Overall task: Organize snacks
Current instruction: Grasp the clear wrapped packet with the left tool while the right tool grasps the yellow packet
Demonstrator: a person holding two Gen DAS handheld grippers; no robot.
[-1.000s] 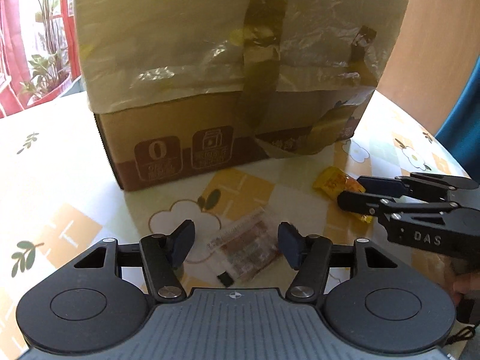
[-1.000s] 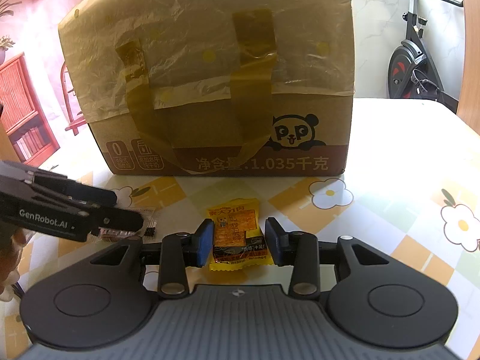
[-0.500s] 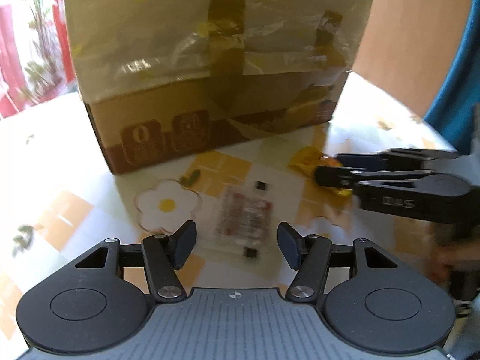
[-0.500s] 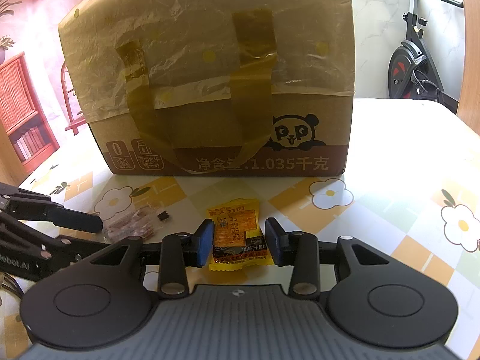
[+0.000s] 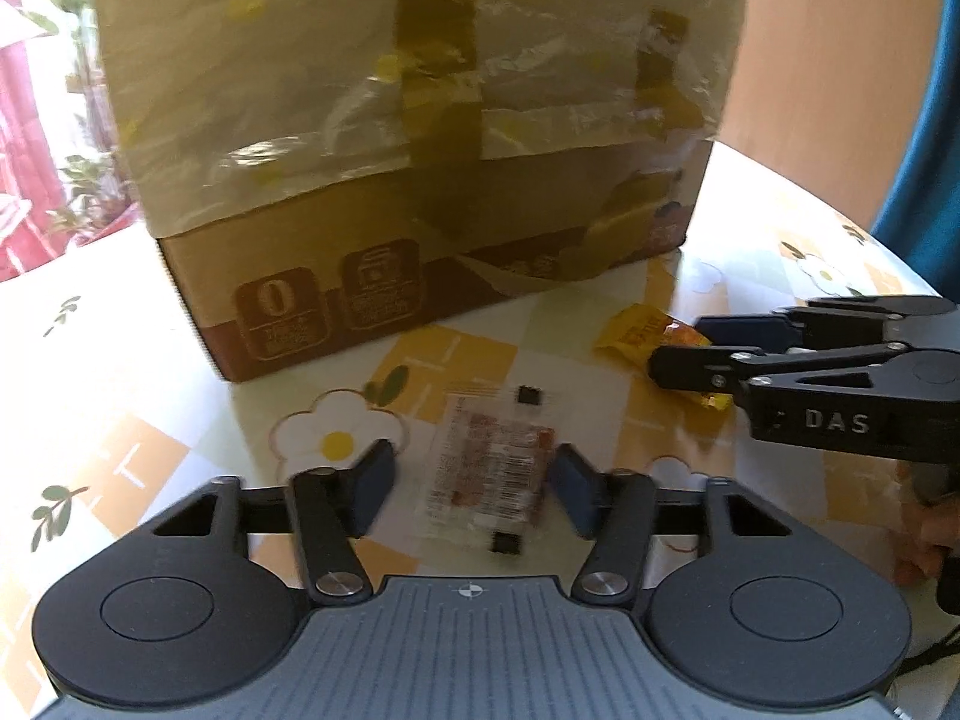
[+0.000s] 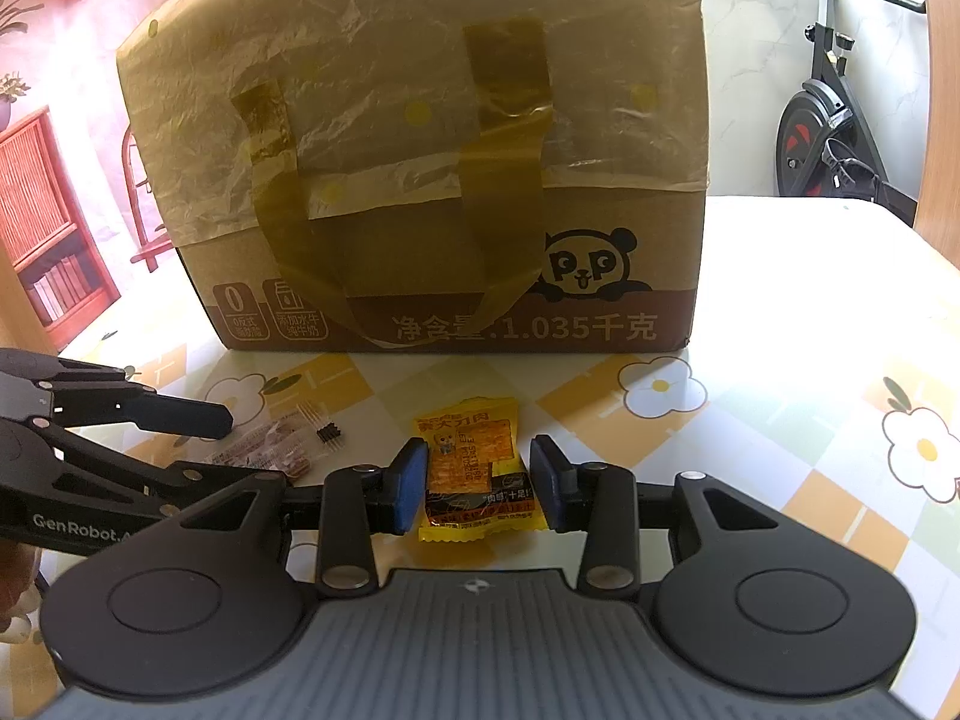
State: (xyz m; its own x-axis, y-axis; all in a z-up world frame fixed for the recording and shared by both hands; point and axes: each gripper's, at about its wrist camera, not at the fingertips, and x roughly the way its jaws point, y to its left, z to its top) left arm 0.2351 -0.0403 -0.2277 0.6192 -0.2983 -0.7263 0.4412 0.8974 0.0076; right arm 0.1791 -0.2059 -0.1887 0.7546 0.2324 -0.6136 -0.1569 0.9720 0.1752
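Snack packets lie flat on the flower-patterned worktop (image 6: 780, 312) in front of the taped cardboard box (image 6: 420, 180). My left gripper (image 5: 468, 483) straddles the clear packet of reddish-brown snacks (image 5: 486, 474); its fingers (image 5: 372, 483) are closing, with a gap still on the left side. My right gripper (image 6: 480, 480) has its fingers (image 6: 408, 483) clenched against both edges of the yellow-orange packet (image 6: 471, 468), grasping it. Two small black clips sit at the clear packet's ends (image 5: 528, 395).
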